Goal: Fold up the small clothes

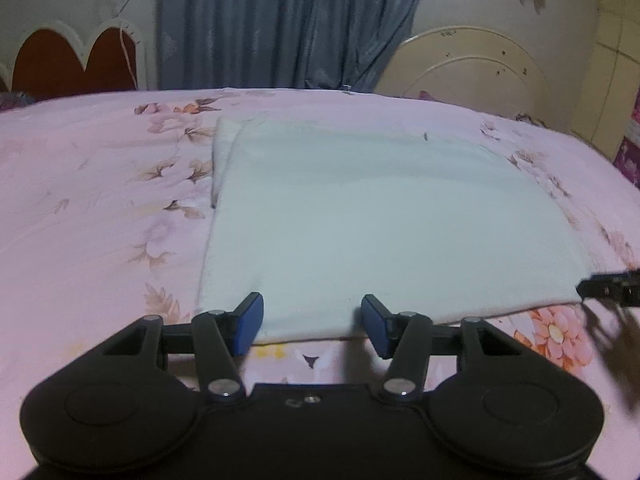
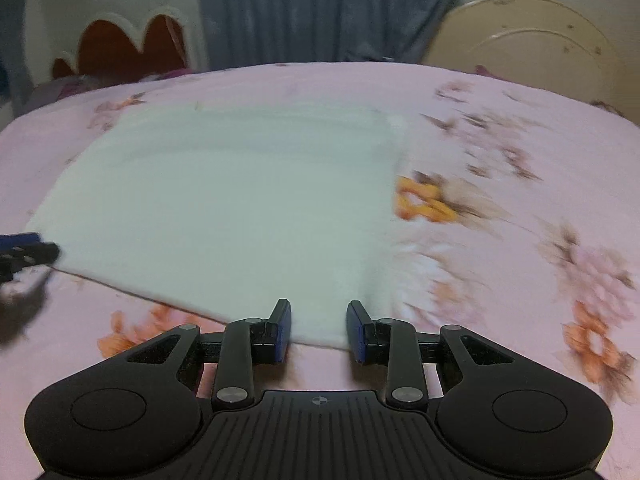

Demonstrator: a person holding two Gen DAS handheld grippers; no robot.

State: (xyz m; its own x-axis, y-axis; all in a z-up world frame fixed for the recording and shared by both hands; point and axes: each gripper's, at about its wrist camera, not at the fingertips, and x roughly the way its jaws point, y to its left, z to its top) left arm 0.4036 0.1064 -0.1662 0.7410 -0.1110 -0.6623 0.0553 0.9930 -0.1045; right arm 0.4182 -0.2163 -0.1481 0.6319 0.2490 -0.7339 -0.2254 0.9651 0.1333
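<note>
While the white cloth (image 1: 360,220) lies flat in the middle of the bed (image 1: 80,200), both tools wait at its near edge. The left gripper (image 1: 312,322) is by the near left corner, the right gripper (image 2: 318,330) by the near right one. Both have their jaws apart and hold nothing. Each should pinch only the cloth, not the pink sheet, and both should lift together. A curtain (image 1: 280,20) and headboard (image 1: 76,60) stand behind the bed, well out of the way.
</note>
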